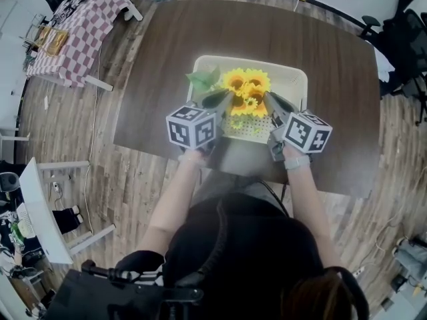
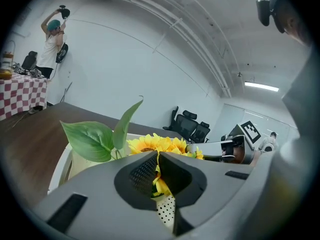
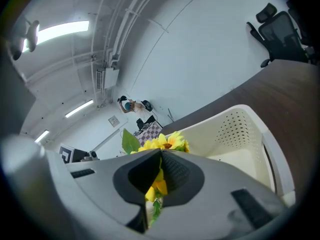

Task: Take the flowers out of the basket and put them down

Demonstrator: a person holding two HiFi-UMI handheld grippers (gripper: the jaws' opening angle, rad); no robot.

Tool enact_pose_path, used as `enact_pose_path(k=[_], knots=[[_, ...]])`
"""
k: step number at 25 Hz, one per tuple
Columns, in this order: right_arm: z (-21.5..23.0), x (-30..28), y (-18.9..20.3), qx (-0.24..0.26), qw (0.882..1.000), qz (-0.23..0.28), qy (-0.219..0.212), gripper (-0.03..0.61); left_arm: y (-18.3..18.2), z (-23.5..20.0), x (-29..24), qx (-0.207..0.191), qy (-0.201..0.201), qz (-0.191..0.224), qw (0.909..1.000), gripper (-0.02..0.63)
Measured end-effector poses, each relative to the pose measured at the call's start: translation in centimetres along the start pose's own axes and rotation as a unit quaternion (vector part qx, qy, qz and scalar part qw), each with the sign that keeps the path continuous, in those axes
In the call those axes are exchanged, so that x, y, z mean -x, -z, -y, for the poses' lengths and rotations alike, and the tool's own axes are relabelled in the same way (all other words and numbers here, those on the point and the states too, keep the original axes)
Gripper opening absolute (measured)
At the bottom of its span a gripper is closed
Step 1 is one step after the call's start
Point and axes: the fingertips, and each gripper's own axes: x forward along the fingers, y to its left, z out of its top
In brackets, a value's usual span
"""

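1. i am watching the left tool (image 2: 157, 170): its jaws are pressing almost together, pinching yellow petals of the flowers (image 2: 150, 145).
2. the right tool (image 3: 161, 170) is doing the same, its jaws narrow and clamping on yellow petals with a bit of green below.
3. from the head view, i am seeing both tools gripping the one bunch, one on its left side and one on its right.
4. the flowers are sitting over the near part of the basket (image 1: 293, 72), which is white and perforated, with green leaves (image 1: 203, 79) sticking out to the left. i cannot tell whether the stems are touching the basket floor.
5. the basket is standing around the middle of the dark wooden bench (image 1: 167, 45), somewhat closer to the near edge.
6. a checked table (image 1: 80, 29) is standing past the bench's far left corner, and office chairs (image 1: 407, 39) are standing past the far right corner.
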Motion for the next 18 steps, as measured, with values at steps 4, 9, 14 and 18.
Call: enact_pose_path(k=[4,9,14,18], knots=[[-0.8,0.7,-0.5,0.001,1.0,0.009,-0.01,0.003,-0.8,0.7,0.5,-0.007,-0.008,0.012,0.9999,0.009],[-1.9,1.2,-0.9,0.002,0.999,0.023,-0.025,0.002,-1.5,1.3,1.6,-0.016,-0.02,0.03,0.9992,0.009],[-2.8,1.5,-1.3,0.006,0.999,0.025,-0.04,0.003,-2.0,1.7,2.4,-0.018,-0.035,0.047,0.9982,0.008],[-3.5,1.8,-1.6,0.015,0.998,0.021,-0.055,0.002,-2.2,2.0,3.0,-0.013,-0.048,0.06,0.997,0.009]])
